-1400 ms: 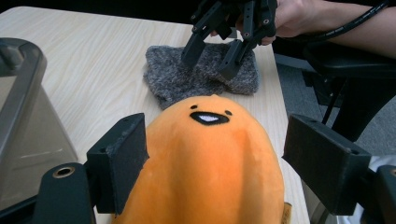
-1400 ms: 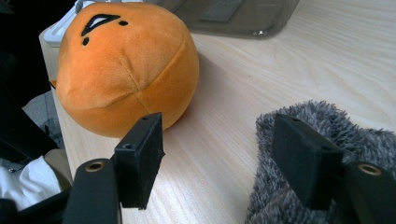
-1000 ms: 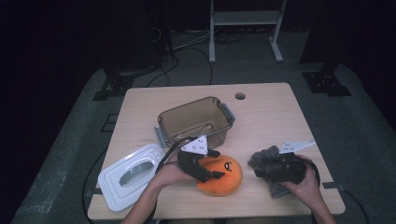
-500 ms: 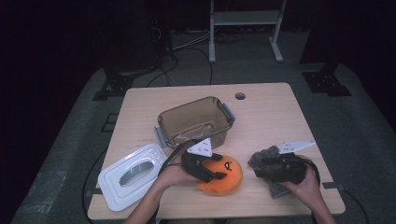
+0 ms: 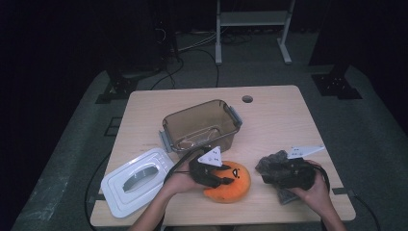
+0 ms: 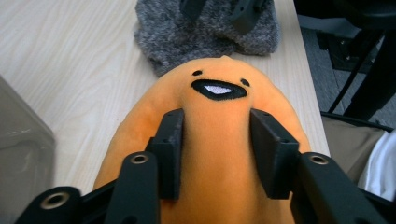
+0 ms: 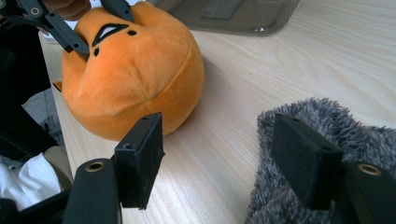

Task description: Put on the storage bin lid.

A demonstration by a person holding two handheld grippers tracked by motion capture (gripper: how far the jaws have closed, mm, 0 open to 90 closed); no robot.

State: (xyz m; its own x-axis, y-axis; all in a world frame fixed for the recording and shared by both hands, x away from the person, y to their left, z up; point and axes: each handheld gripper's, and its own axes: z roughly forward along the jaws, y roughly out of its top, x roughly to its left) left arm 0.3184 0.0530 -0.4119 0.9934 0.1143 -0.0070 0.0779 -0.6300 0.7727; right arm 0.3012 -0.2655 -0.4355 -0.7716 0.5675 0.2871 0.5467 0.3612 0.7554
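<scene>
Closing just now, my left claw pinches a fold of the orange plush on the table; my right claw stands open beside it, one jaw over the grey plush.

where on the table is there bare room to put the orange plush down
Bare wood lies right of the brown bin, toward the round hole, and left of the bin above the white lid. The near edge is crowded: orange plush, grey fuzzy toy.
</scene>
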